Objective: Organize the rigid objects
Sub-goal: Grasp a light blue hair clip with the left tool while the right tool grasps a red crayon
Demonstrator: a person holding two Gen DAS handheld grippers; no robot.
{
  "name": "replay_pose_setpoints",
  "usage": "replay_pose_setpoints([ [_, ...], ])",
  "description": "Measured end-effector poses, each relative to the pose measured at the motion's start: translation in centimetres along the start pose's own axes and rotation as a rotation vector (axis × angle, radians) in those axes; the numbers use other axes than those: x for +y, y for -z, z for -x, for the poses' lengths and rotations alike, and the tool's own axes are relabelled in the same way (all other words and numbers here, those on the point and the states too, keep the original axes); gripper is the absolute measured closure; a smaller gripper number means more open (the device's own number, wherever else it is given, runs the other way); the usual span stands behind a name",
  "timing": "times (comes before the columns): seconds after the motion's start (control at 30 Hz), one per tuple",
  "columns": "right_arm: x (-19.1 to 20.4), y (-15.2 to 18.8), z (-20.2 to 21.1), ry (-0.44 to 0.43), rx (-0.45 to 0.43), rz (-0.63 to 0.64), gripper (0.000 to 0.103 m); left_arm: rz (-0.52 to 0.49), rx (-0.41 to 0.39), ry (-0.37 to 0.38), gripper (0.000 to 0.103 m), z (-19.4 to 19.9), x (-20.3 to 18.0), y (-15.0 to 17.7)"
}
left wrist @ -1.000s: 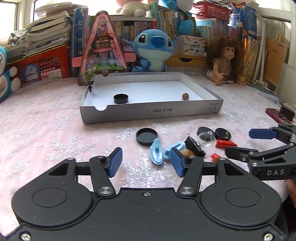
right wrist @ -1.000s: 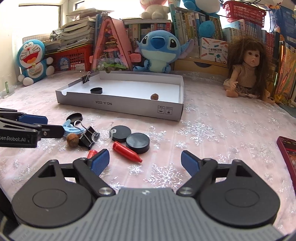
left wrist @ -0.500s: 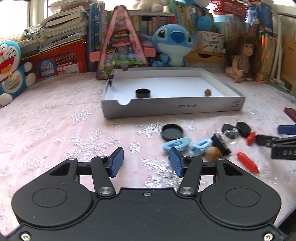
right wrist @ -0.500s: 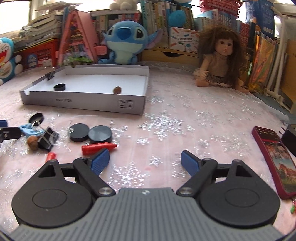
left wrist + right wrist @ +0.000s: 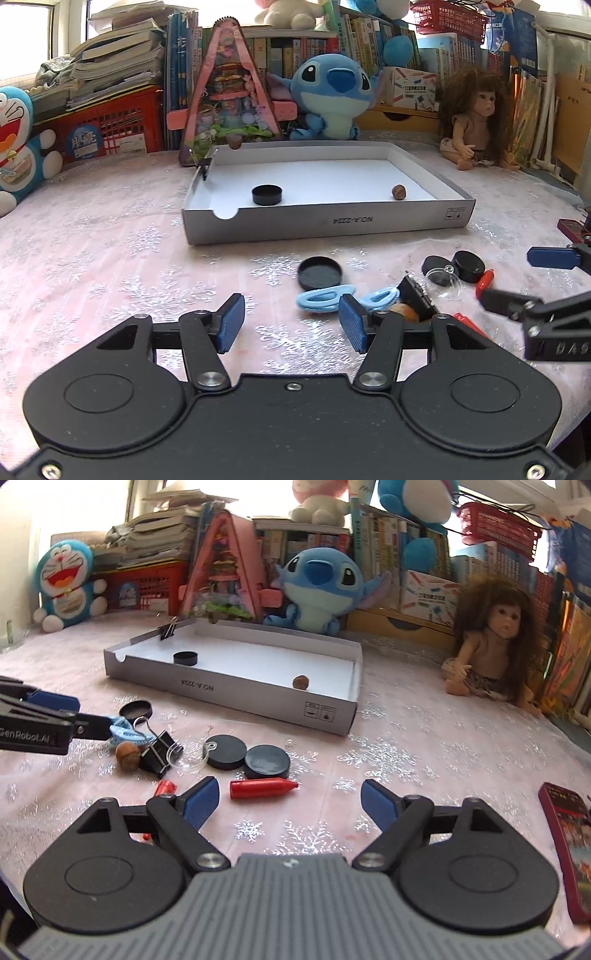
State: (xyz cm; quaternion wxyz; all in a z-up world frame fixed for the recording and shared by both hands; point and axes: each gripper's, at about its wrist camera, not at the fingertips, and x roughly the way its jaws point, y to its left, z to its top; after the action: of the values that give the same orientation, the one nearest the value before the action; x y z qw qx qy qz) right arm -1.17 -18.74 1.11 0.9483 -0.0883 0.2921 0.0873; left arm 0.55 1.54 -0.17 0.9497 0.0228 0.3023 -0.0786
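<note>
Both tongs, left [image 5: 291, 323] and right [image 5: 290, 805], are wide apart, holding nothing. A red crayon [image 5: 264, 788] lies on the table [image 5: 406, 738] near the right one. The box [image 5: 328, 221] holds a cap [image 5: 267, 194] and a nut [image 5: 399, 192].

"NO.A-2224" on tray [image 5: 328, 225]; "GenRobot.AI", left gripper [image 5: 74, 716].

My left gripper [image 5: 291, 325] hangs low over the table, blue pads [image 5: 231, 323] spread wide and holding nothing. My right gripper [image 5: 290, 803] sits level beside it, its fingers [image 5: 378, 805] parted wider, equally empty, both pointing forward.
</note>
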Motion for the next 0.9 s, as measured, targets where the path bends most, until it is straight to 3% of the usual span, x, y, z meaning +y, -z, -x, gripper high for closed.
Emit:
replay_pose_setpoints([
  [0.2,-0.2,-0.3,-0.8,-0.037,0.014,-0.014,0.018,0.055,0.008,-0.007,0.043,-0.8,-1.0,-0.3],
  [0.67,-0.7,-0.3,-1.9,-0.089,0.022,-0.064,0.028,0.064,0.020,-0.034,0.045,-1.5,-1.8,-0.4],
  [0.9,-0.7,-0.1,-1.7,-0.100,0.010,-0.067,0.033,0.055,0.018,-0.002,0.066,-1.5,-2.1,-0.5],
])
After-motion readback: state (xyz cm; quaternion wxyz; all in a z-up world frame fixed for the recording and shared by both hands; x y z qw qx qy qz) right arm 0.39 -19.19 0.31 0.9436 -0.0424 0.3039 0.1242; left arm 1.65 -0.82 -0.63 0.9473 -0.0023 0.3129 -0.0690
